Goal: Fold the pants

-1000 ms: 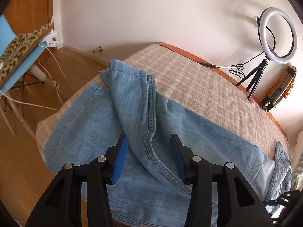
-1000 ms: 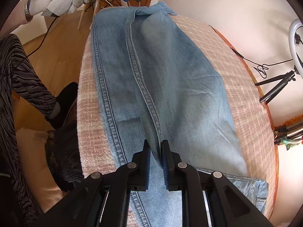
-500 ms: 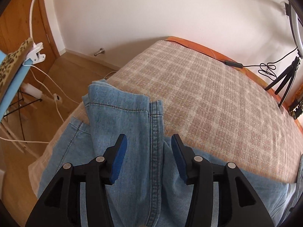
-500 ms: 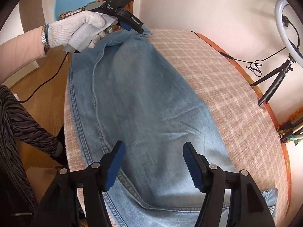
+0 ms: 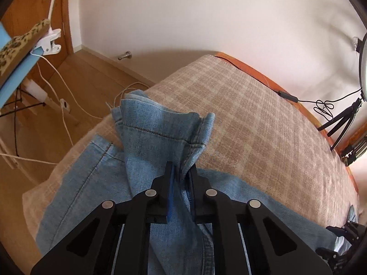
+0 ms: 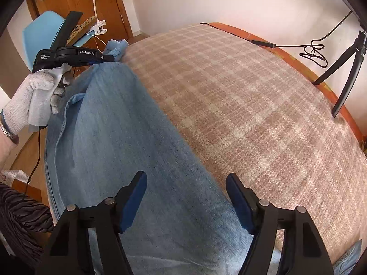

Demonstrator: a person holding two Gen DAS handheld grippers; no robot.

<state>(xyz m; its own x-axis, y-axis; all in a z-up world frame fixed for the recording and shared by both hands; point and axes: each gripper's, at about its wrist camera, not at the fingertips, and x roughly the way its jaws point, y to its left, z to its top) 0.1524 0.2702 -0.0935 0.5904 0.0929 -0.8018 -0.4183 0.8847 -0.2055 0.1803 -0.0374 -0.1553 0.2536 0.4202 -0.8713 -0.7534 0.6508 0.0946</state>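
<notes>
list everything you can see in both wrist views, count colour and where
jeans: 1, light blue denim, spread along the near side of the bed, hem end bunched
bedspread: 1, beige plaid, covering the bed
bed frame: 1, orange, far edge by the wall
ring light: 1, white on a black tripod, far right by the wall
cable: 1, black, coiled at the wall
chair: 1, light blue, near the wooden door
leopard-print cloth: 1, tan and black, on the chair
clip: 1, white, on the chair edge
door stop: 1, metal, on the floor
left gripper: black, blue pads, pinching the hem
right gripper: black, blue pads, open over the jeans
gloved hand: white, holding the left gripper
</notes>
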